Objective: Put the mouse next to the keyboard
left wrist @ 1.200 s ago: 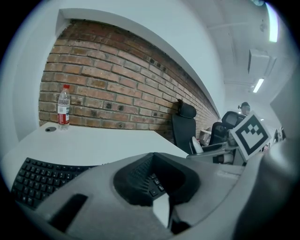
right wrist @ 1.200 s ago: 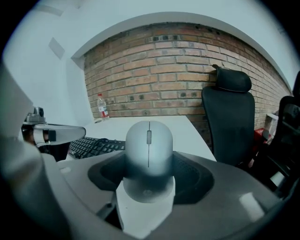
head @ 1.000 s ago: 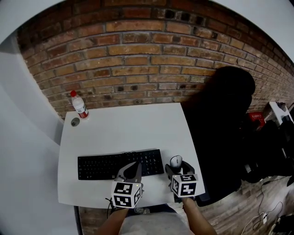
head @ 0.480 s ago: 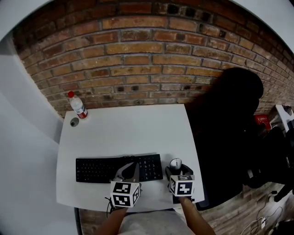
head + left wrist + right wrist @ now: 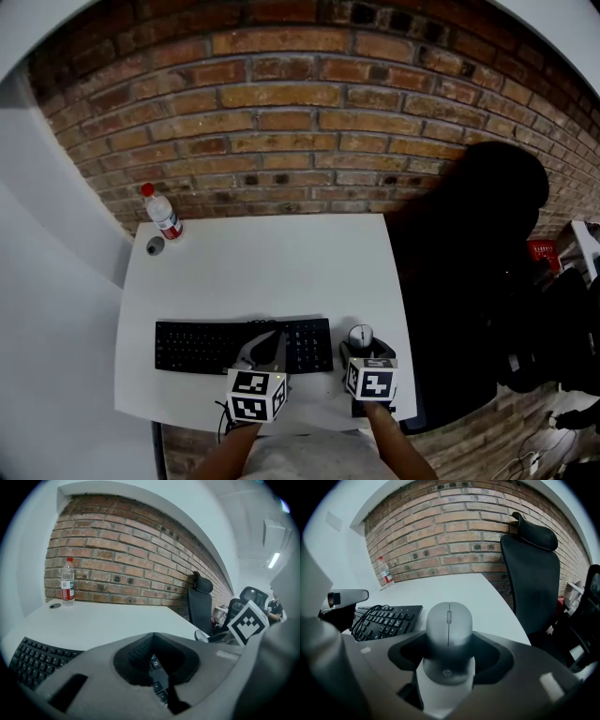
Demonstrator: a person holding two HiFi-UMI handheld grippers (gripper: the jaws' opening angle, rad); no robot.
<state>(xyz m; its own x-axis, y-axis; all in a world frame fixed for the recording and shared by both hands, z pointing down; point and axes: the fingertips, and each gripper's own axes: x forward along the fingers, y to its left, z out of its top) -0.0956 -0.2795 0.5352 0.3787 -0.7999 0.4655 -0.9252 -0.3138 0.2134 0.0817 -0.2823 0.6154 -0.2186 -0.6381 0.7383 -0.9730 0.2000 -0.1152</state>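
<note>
The mouse (image 5: 361, 336) has hardly moved; the right tongs (image 5: 367, 352) still grip it by the keyboard (image 5: 216, 344), near the desk (image 5: 281, 262) edge. Letting go seems next. The left tongs (image 5: 270, 342) are closed, empty.

L gripper (image 5: 275, 337) shut (R (image 5: 449, 645) on mouse (image 5: 448, 623))

Head view high above, looking steeply down on the white table (image 5: 272, 267) and brick wall (image 5: 300, 122), left gripper view low and close over the keyboard (image 5: 28, 660), facing the wall, right gripper view tight on the mouse (image 5: 448, 630), facing likewise, keyboard, bottle (image 5: 67, 581) and wall common to all three
</note>
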